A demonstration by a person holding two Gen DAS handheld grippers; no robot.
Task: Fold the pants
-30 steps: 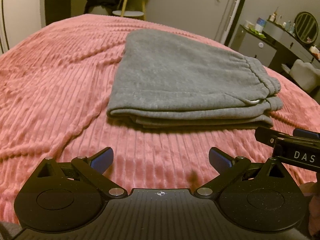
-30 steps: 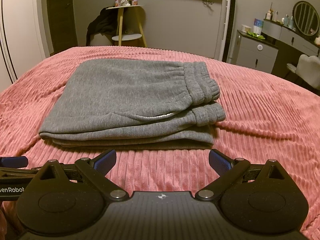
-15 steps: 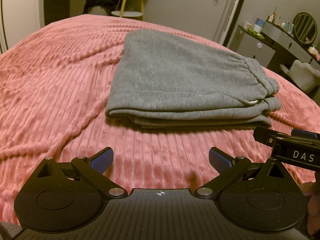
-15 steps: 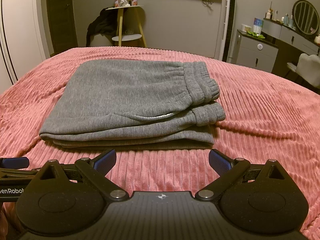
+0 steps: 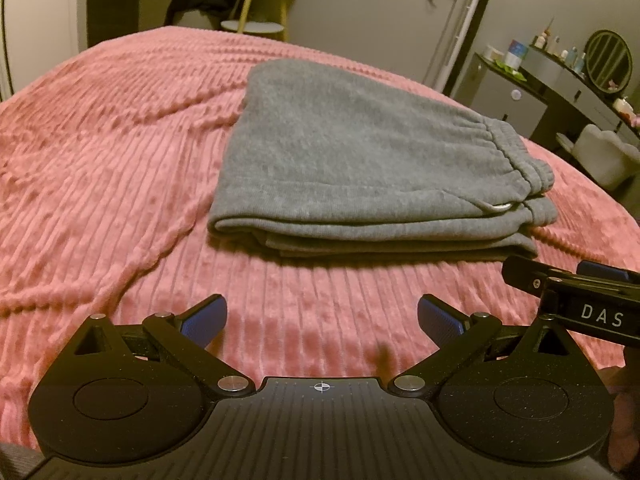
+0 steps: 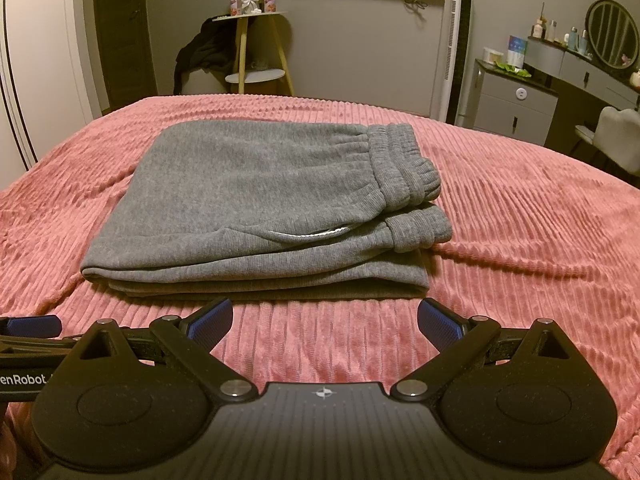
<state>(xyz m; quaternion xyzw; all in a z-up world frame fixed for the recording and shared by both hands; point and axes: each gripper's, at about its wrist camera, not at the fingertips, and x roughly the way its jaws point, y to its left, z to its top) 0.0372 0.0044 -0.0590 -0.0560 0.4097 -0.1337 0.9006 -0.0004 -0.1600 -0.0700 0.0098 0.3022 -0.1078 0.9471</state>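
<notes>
Grey sweatpants (image 5: 360, 168) (image 6: 260, 200) lie folded in a flat stack on the pink ribbed bedspread (image 5: 100, 168) (image 6: 520, 220), waistband and cuffs to the right. My left gripper (image 5: 322, 318) hovers open over the blanket, short of the stack's near edge, nothing between its blue pads. My right gripper (image 6: 325, 320) is open too, just in front of the stack's folded edge. Each gripper shows at the side of the other's view: the right one (image 5: 580, 292) and the left one (image 6: 28, 336).
Beyond the bed stand a small wooden side table (image 6: 256, 52) with dark clothing draped beside it, a tall white tower unit (image 6: 456, 48), a grey dresser (image 6: 516, 100) and a vanity with a round mirror (image 6: 612, 32). A pale chair (image 6: 616, 136) sits at the right.
Both grippers have drifted back very slightly from the pants; the stack itself has not moved and both stay open.
</notes>
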